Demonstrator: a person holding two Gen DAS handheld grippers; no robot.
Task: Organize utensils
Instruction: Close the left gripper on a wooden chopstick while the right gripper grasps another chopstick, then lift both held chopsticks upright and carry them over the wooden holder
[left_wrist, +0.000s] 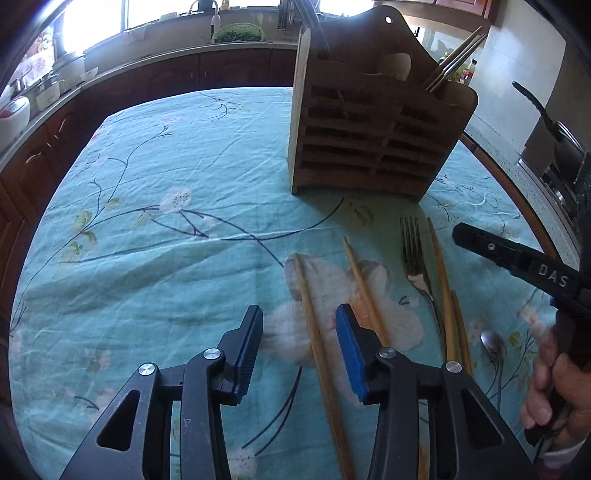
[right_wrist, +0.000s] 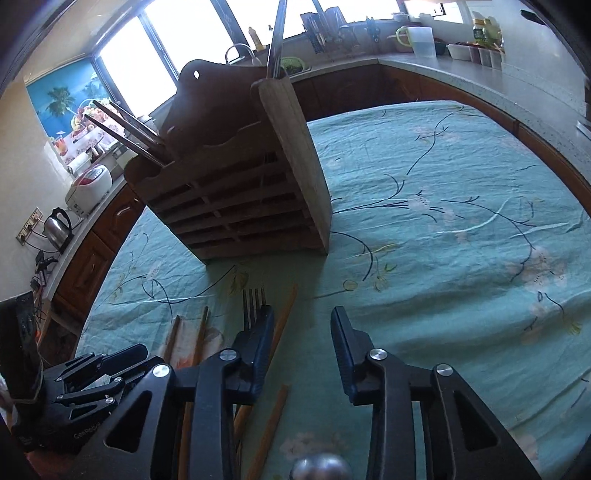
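In the left wrist view the teal flowered tablecloth (left_wrist: 155, 206) fills the frame, and the wooden utensil holder (left_wrist: 373, 140) stands upright in the upper right, with chopsticks already in one compartment. Below it, loose chopsticks (left_wrist: 314, 332), a fork (left_wrist: 413, 254) and a spoon (left_wrist: 493, 345) lie flat. The left gripper (left_wrist: 299, 343) is spread wide around one chopstick. The right gripper (right_wrist: 301, 343) is spread too, holding nothing, its left finger over the fork.

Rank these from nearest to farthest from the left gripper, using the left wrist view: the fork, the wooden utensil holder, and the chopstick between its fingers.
From the left gripper:
1. Chopstick, lying on the cloth between its open fingers.
2. Fork, to the right on the cloth.
3. Wooden utensil holder, standing farther back, ahead and to the right.
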